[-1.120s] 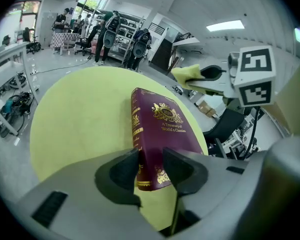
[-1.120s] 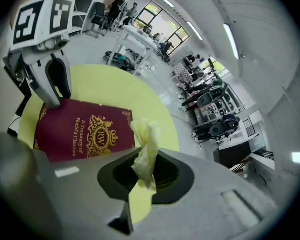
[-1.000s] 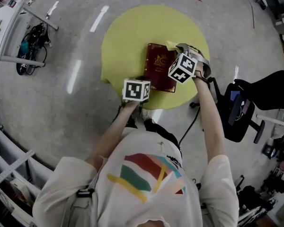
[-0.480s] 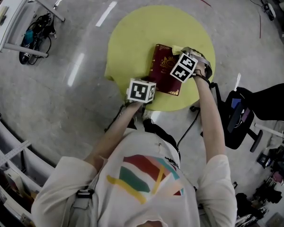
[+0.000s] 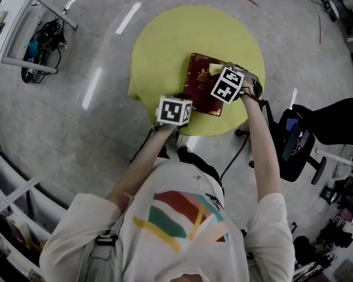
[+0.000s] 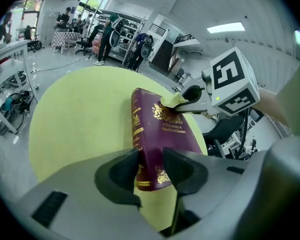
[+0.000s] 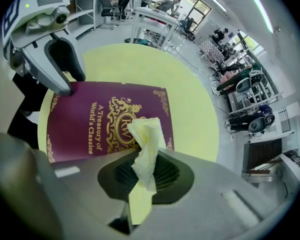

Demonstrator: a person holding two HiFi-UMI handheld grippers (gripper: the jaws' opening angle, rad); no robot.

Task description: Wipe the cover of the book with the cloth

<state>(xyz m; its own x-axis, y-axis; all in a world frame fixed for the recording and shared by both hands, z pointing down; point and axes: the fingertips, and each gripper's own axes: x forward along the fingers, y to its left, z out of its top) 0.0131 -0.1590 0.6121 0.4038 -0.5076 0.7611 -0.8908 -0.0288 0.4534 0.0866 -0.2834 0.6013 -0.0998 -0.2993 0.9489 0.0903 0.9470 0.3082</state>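
Observation:
A maroon book [image 5: 201,90] with gold print lies on the round yellow table [image 5: 165,46], near its front edge. My left gripper [image 6: 151,167] is shut on the book's [image 6: 162,126] near end, one jaw on the spine side and the other on the cover. My right gripper [image 7: 141,173] is shut on a crumpled pale yellow cloth [image 7: 145,139]. The cloth hangs over the book's [image 7: 90,116] gold crest, and I cannot tell whether it touches the cover. In the head view the cloth [image 5: 215,70] sits at the book's far right corner, ahead of the right gripper [image 5: 219,73].
A black office chair [image 5: 335,122] stands to the right of the table. A white frame [image 5: 12,22] and a bundle of cables [image 5: 41,49] are at the far left, with shelving [image 5: 6,204] at the lower left. People stand far off in the room [image 6: 107,31].
The right gripper has come down and tilted towards the book with the cloth, which now lies over the cover's far right part. The left gripper has stayed on the book.

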